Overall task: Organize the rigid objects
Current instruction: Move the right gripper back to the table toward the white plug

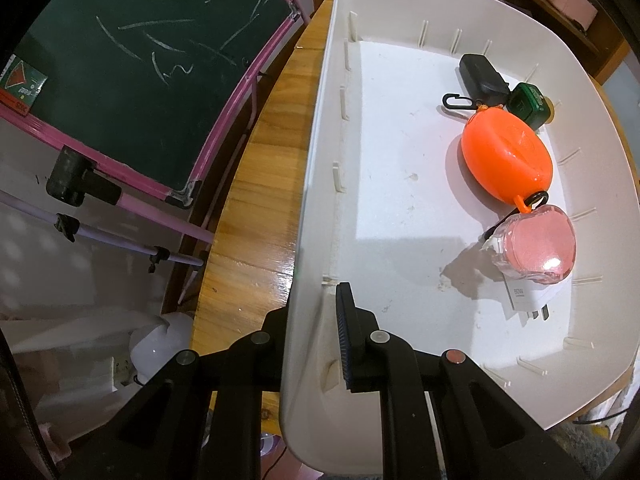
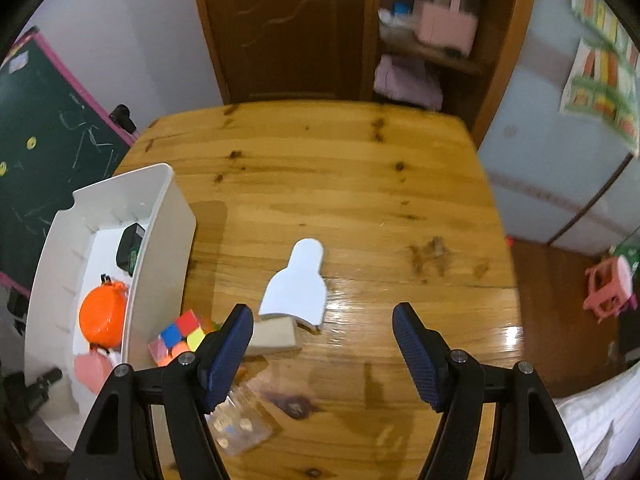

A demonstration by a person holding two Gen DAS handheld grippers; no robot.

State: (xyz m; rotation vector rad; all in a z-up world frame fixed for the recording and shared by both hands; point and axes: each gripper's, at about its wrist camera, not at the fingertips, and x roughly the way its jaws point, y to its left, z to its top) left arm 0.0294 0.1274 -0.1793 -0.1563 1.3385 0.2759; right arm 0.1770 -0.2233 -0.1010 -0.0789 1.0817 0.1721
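My left gripper (image 1: 316,336) is shut on the near left wall of the white bin (image 1: 312,184), one finger inside and one outside. Inside lie an orange oval case (image 1: 506,160), a pink round case (image 1: 536,246), a white charger (image 1: 524,300), a black box (image 1: 480,76) and a green box (image 1: 528,104). My right gripper (image 2: 324,344) is open and empty above the wooden table (image 2: 340,184). In front of it lie a white bottle-shaped piece (image 2: 298,284), a beige block (image 2: 274,336), a colour cube (image 2: 182,338) and a clear plastic case (image 2: 240,424). The bin (image 2: 156,256) stands at the table's left.
A green chalkboard with a pink frame (image 1: 140,60) stands left of the table. A brown door (image 2: 288,28) and shelves (image 2: 432,40) are beyond the far edge. A pink toy (image 2: 608,288) sits on the floor at right.
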